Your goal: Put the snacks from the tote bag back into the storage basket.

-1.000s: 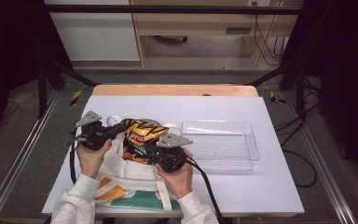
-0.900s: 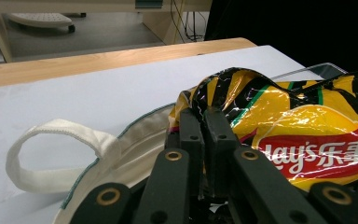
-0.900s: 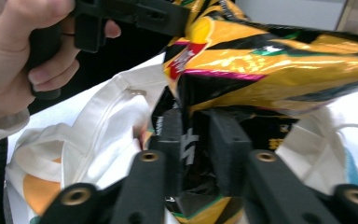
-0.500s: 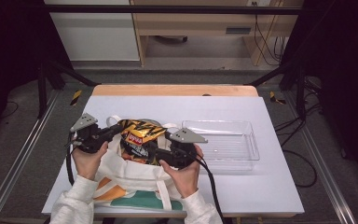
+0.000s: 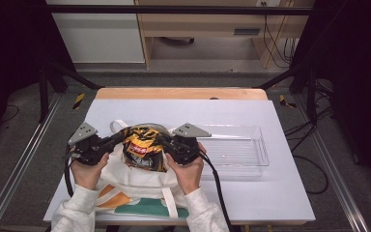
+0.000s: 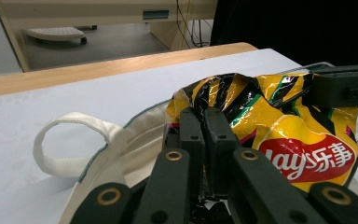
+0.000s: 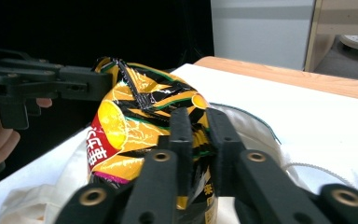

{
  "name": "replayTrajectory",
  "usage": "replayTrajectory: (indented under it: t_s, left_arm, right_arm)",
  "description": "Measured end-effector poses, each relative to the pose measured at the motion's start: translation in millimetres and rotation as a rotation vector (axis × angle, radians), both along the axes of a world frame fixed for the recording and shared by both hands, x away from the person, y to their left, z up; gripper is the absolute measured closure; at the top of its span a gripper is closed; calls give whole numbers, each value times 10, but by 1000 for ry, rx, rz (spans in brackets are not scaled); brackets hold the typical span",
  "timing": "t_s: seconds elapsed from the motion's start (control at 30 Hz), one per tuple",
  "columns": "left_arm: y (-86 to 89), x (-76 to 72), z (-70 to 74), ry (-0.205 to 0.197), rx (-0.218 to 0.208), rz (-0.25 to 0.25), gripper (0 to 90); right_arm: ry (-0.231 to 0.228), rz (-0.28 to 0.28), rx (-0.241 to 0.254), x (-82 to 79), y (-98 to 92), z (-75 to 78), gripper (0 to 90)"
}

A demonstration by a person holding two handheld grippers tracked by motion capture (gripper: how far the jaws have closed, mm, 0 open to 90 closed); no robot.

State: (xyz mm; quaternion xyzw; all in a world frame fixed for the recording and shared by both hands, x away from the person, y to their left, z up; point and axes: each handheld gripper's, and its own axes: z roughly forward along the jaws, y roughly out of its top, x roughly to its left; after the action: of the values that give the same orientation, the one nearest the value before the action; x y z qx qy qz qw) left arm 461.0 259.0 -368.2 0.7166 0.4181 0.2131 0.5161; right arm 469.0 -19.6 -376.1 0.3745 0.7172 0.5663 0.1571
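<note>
Two tongs, left tongs (image 5: 117, 140), right tongs (image 5: 163, 141), one chip bag (image 5: 145, 147), one tote (image 5: 135, 181)

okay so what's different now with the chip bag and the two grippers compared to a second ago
The right gripper let go and drew off to the right; its jaws have just been closing again, pinching the right edge of the chip bag. The left gripper stayed shut on the bag's left edge. The bag stands in the mouth of the tote bag; the clear tray is unmoved.
</note>
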Motion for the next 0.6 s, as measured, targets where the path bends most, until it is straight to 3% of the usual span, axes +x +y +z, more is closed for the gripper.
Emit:
replayTrajectory:
  t_s: [0.1,0.13,0.23,0.3,0.37,0.47,0.53,0.6]
  left_arm:
    - [11,31,1,-15,6,10,798]
    - [34,68,8,-24,-19,6,685]
    - [64,130,13,-30,-42,2,486]
    - [84,214,-21,-19,-67,-34,451]
    - [76,243,-48,-24,-73,-56,464]
    - [58,242,-55,-18,-68,-74,657]
    - [37,230,-53,-14,-45,-69,741]
    - [24,213,-46,-5,-33,-60,769]
  right_arm:
    - [-7,-7,-13,5,13,-9,853]
    - [-6,-12,-14,14,17,-12,865]
    - [-8,-5,-16,24,17,-11,880]
    - [-14,6,-15,26,23,-4,889]
    - [-19,10,-26,25,30,2,891]
    - [-19,4,-29,28,33,-3,888]
    - [-27,-6,-35,26,30,-6,882]
    - [-28,-14,-37,21,34,-5,859]
